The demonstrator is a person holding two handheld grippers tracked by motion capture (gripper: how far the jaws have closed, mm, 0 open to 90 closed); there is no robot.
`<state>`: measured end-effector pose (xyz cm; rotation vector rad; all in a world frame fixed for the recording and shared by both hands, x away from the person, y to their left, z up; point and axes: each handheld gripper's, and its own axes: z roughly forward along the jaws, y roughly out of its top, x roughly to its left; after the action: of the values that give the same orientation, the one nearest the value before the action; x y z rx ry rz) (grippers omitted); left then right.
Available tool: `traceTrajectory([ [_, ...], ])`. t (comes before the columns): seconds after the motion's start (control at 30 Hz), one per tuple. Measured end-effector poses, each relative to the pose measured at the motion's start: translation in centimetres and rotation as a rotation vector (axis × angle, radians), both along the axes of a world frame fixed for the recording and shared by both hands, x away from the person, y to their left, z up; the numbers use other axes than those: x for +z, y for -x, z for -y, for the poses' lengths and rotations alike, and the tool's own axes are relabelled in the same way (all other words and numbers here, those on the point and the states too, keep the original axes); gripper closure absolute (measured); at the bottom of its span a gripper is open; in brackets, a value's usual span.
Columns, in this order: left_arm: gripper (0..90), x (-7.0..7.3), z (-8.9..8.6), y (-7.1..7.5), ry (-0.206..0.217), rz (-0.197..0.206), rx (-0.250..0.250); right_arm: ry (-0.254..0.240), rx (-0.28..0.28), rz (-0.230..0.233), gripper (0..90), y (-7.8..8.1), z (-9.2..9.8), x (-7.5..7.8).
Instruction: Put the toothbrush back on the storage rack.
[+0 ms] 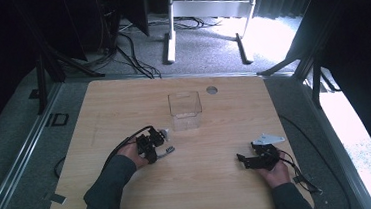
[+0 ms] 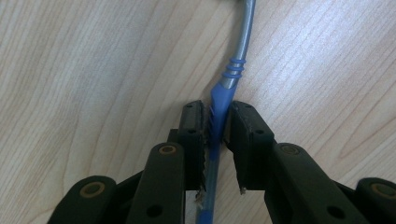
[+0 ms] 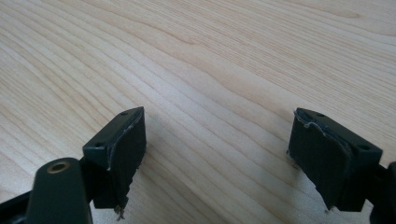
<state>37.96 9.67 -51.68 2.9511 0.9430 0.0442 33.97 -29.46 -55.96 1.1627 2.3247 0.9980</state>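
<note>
While you look down from the high view, your left gripper sits left of the table's middle with a slim grey-and-blue toothbrush lying flat on the wood, its far end poking out to the right of the jaws. A clear plastic container stands upright a little farther off, apart from the brush and empty as far as you can tell. Your right gripper rests near the right edge, well apart from both.

Turning to the left gripper view, you see the left gripper pinching the toothbrush across its blue handle, both pads pressed on the ridged part just below the three blue rings; the grey neck curves away beyond them. Judge it light and stiff, with a smooth plastic shaft that can swivel or slide between flat pads. The ribbed blue section is your best hold, so stay there. Since the grip is well back from the head, expect the far end to dip when you lift; squeeze firmly, as it should not crush.

Over in the right gripper view, your right gripper stands spread wide above bare wood, with nothing between the pads.
</note>
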Motion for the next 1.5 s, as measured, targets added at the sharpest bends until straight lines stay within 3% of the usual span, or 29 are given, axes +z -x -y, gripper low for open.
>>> traceTrajectory([
  [0.87, 81.9, 0.0, -0.1, -0.1, 0.017, -0.031, -0.004, 0.000, 0.000, 0.000, 18.7, 0.0, 0.0, 0.0],
  [1.5, 82.0, 1.2, -0.4, 0.1, 0.054, 0.013, 0.027, 0.000, 0.000, 0.000, 18.7, 0.0, 0.0, 0.0],
])
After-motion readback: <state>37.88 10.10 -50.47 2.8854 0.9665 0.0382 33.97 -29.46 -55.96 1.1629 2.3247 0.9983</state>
